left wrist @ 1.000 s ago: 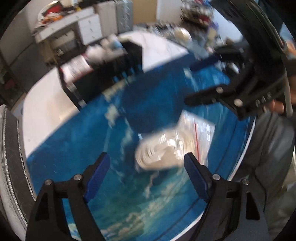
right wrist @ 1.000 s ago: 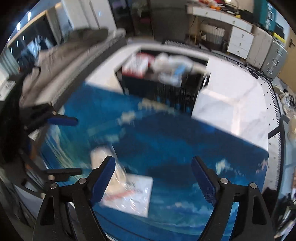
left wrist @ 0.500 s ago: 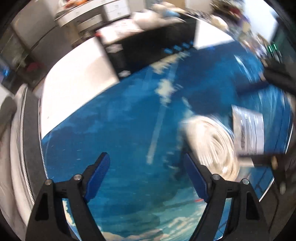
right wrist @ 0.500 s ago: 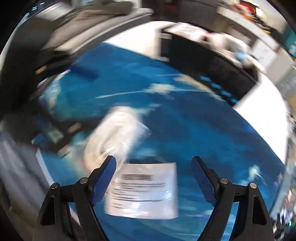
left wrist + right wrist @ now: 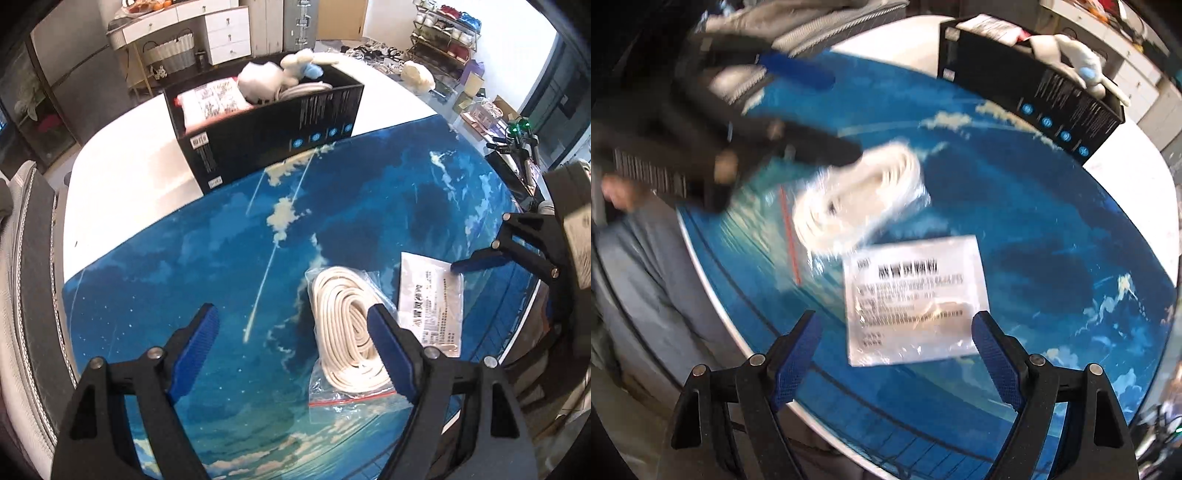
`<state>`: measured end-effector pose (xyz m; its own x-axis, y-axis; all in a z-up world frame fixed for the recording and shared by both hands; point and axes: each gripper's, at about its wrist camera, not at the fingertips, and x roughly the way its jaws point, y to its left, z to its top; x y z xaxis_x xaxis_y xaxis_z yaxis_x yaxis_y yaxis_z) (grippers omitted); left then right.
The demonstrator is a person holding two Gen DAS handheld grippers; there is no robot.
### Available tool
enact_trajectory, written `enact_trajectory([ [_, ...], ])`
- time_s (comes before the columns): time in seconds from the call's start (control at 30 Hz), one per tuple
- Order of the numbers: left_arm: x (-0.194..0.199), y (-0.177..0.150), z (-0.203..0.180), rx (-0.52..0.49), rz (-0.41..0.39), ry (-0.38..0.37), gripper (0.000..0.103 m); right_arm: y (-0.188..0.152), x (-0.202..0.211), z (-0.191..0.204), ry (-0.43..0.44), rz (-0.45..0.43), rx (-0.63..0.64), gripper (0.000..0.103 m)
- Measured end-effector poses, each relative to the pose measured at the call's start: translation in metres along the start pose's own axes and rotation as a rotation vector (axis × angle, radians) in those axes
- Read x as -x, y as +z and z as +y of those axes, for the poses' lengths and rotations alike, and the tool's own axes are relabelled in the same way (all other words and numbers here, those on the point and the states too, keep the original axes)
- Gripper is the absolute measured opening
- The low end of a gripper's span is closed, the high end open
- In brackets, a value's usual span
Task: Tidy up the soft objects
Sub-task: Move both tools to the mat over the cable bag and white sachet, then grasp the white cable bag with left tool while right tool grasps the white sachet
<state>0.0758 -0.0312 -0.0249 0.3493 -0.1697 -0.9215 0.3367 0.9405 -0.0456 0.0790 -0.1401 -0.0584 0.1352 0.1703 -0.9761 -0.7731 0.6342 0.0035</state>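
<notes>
A black box at the back of the counter already holds a plush toy and packets. Two items remain on the blue mat: a bagged cable coil and a flat packet beside it. The left gripper and right gripper hover above them, jaws spread, holding nothing.

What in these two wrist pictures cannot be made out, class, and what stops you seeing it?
- Coiled cord bag, right wrist view: smeared by motion blur.
- Left gripper, right wrist view: blurred, jaws unclear there.
- Print on the flat white packet, both views: too small or blurred to read.
- Black box contents, left wrist view: front wall hides the lower part.
</notes>
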Motion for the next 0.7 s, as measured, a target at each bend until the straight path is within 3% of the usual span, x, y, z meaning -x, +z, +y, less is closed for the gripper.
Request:
enact_trajectory([
  [0.07,-0.007,-0.001,0.002,0.008,0.011,-0.002,0.082,-0.003,-0.002,-0.004,-0.041,-0.011,0.026,0.087],
  [0.13,-0.013,0.0,-0.001,0.007,0.018,-0.015,0.082,-0.001,-0.002,-0.021,-0.034,-0.003,-0.021,0.087],
  [0.33,-0.027,0.006,-0.019,-0.01,0.037,-0.009,0.082,0.002,0.009,-0.084,-0.158,-0.017,-0.139,0.087],
  [0.5,-0.034,0.006,-0.032,-0.034,0.068,-0.031,0.082,-0.004,0.038,-0.105,-0.078,-0.071,-0.189,0.087],
  [0.7,-0.044,0.004,-0.04,-0.054,0.092,-0.008,0.082,-0.017,0.02,-0.131,0.036,-0.02,-0.279,0.087],
])
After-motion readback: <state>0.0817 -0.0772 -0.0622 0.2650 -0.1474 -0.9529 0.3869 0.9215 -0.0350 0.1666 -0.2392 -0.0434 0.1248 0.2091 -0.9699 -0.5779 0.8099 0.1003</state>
